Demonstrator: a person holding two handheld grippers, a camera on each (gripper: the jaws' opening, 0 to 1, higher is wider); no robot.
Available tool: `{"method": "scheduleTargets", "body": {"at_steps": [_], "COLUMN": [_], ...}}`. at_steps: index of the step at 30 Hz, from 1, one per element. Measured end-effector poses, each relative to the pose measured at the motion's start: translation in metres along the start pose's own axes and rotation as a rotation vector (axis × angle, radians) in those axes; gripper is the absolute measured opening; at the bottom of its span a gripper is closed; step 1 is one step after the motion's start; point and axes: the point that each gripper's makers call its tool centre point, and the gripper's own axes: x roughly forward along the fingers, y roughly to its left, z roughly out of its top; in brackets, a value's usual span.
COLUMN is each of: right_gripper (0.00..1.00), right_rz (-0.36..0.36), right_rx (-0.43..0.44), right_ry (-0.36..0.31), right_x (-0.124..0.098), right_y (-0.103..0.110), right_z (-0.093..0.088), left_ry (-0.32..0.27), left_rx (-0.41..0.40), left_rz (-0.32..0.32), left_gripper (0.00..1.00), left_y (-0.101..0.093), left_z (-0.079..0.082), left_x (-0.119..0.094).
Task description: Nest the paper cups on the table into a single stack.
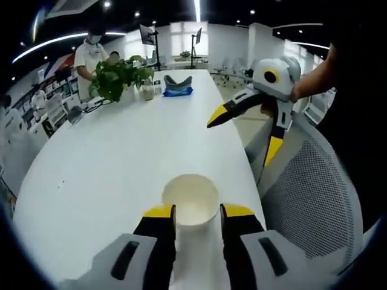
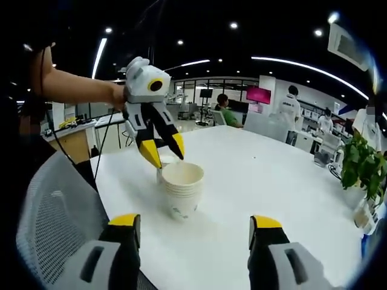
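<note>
**Cups stacked at the near edge**

Desk first: the long white oval desk carries the nested stack of cream paper cups at its near edge, upright, mouth up. The left gripper straddles the stack, yellow-tipped jaws either side; whether they press the wall I cannot tell. The right gripper hangs apart, wide open, empty. Leftmost is nearer, so lifting falls to it.

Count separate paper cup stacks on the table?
1: a nested stack of paper cups near the table edge, between the left gripper jaws. Cups inside can't be counted exactly.
</note>
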Motion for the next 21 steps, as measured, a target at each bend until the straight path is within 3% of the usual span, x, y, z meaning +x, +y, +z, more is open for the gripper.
{"method": "scheduleTargets", "body": {"at_steps": [9,16,21], "right_gripper": [0.88,0.95,0.99], "right_rz": [0.020,0.034,0.035], "right_rx": [0.032,0.047,0.050], "right_ry": [0.014,0.020,0.017], "right_x": [0.002,0.003,0.003], "right_y": [0.004,0.006,0.006], "right_z": [-0.002,-0.005,-0.004], "left_ry": [-0.020,-0.010,-0.004], "left_rx": [-0.054,-0.091,-0.144], "left_rz": [0.170,0.270,0.322], "left_gripper": [0.42,0.50,0.57], "left_y": [0.033,0.054,0.059], "left_z": [-0.027,-0.052,-0.067], "left_x": [-0.027,-0.033,-0.030]}}
